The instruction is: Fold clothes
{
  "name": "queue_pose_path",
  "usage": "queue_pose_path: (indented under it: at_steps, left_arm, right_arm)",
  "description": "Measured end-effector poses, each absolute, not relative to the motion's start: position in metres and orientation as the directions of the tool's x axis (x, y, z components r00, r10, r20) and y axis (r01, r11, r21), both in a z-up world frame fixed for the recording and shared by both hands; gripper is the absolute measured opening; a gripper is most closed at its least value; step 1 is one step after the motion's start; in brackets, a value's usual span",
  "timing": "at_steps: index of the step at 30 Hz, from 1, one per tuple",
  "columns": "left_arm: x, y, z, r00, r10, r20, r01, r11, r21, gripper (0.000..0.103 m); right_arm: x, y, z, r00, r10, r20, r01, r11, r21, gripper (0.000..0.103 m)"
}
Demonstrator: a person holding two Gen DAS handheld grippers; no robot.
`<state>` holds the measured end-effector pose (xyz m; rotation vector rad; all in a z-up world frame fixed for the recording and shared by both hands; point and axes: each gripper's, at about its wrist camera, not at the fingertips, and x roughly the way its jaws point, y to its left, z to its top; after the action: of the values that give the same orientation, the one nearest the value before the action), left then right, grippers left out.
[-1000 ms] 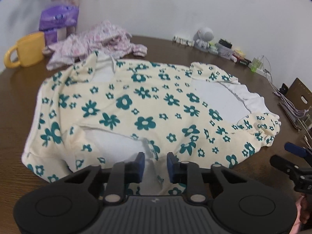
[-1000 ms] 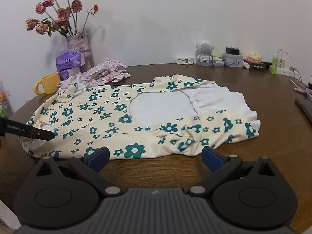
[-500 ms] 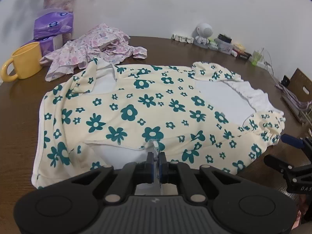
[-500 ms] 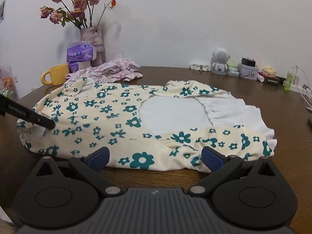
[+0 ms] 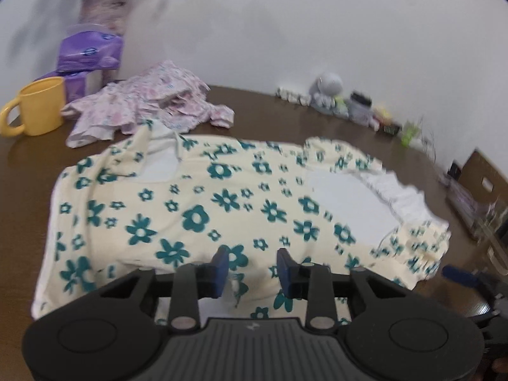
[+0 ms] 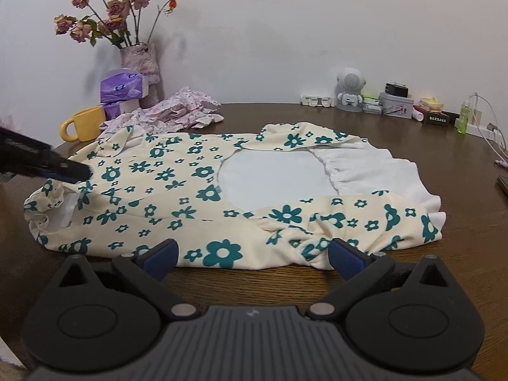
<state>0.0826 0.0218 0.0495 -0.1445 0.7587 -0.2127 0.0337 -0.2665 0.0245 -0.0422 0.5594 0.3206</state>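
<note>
Left fingers (image 5: pixel 221 269) opening over the floral garment (image 5: pixel 222 203), seemingly gripping nothing; right fingers (image 6: pixel 160 255) released; yellow mug (image 6: pixel 84 123) and pink clothes (image 6: pixel 177 111) lie beyond.

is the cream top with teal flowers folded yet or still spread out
Spread: the cream teal-flowered top lies open across the brown wooden table, white lining showing.

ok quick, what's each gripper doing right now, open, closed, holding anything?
Left gripper: fingers opening over the floral garment, not pinching it.
Right gripper: fingers wide open, holding nothing, just short of the garment's near edge.
</note>
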Motion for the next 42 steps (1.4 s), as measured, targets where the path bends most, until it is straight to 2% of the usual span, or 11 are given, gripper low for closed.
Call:
queue_pose_path:
  at_steps: [1, 5, 13, 14, 15, 16, 18, 22, 27, 34, 42]
  left_arm:
    - [0.085, 0.016, 0.045, 0.694, -0.238, -0.679, 0.152, 0.971, -0.185, 0.01]
    - [0.084, 0.01, 0.032, 0.682, -0.187, -0.707, 0.143, 0.982, -0.122, 0.007]
    - [0.075, 0.024, 0.032, 0.71, -0.164, -0.684, 0.088, 0.986, -0.145, 0.013]
    - [0.073, 0.024, 0.034, 0.719, -0.162, -0.675, 0.083, 0.985, -0.149, 0.017]
    - [0.07, 0.025, 0.037, 0.73, -0.159, -0.665, 0.075, 0.985, -0.153, 0.032]
    - [0.066, 0.027, 0.042, 0.746, -0.153, -0.648, 0.063, 0.985, -0.159, 0.053]
    - [0.054, 0.031, 0.052, 0.788, -0.137, -0.6, 0.04, 0.984, -0.172, 0.071]
    - [0.027, 0.038, 0.066, 0.841, -0.11, -0.529, 0.013, 0.983, -0.184, 0.091]
    - [-0.002, 0.043, 0.064, 0.849, -0.058, -0.525, -0.037, 0.985, -0.169, 0.096]
    - [-0.028, 0.043, 0.049, 0.825, -0.035, -0.563, -0.075, 0.983, -0.17, 0.096]
    - [-0.038, 0.036, 0.038, 0.819, -0.059, -0.571, -0.062, 0.98, -0.19, 0.097]
  right_arm:
    - [0.033, -0.265, 0.025, 0.799, 0.29, -0.527, -0.315, 0.948, 0.044, 0.102]
    - [0.031, -0.267, 0.025, 0.801, 0.282, -0.528, -0.309, 0.95, 0.038, 0.102]
    - [0.031, -0.27, 0.022, 0.796, 0.275, -0.539, -0.297, 0.954, 0.048, 0.102]
    - [0.031, -0.269, 0.021, 0.794, 0.278, -0.54, -0.3, 0.953, 0.049, 0.102]
    - [0.031, -0.269, 0.021, 0.793, 0.281, -0.541, -0.304, 0.952, 0.049, 0.102]
    - [0.03, -0.268, 0.021, 0.793, 0.283, -0.539, -0.306, 0.951, 0.047, 0.102]
    - [0.027, -0.268, 0.022, 0.797, 0.283, -0.533, -0.31, 0.95, 0.04, 0.102]
    - [0.026, -0.27, 0.025, 0.804, 0.271, -0.53, -0.298, 0.954, 0.037, 0.102]
    - [0.025, -0.273, 0.024, 0.799, 0.265, -0.539, -0.284, 0.957, 0.05, 0.102]
    - [0.019, -0.277, 0.025, 0.799, 0.253, -0.545, -0.255, 0.964, 0.074, 0.102]
    - [0.013, -0.28, 0.025, 0.791, 0.25, -0.558, -0.219, 0.968, 0.123, 0.102]
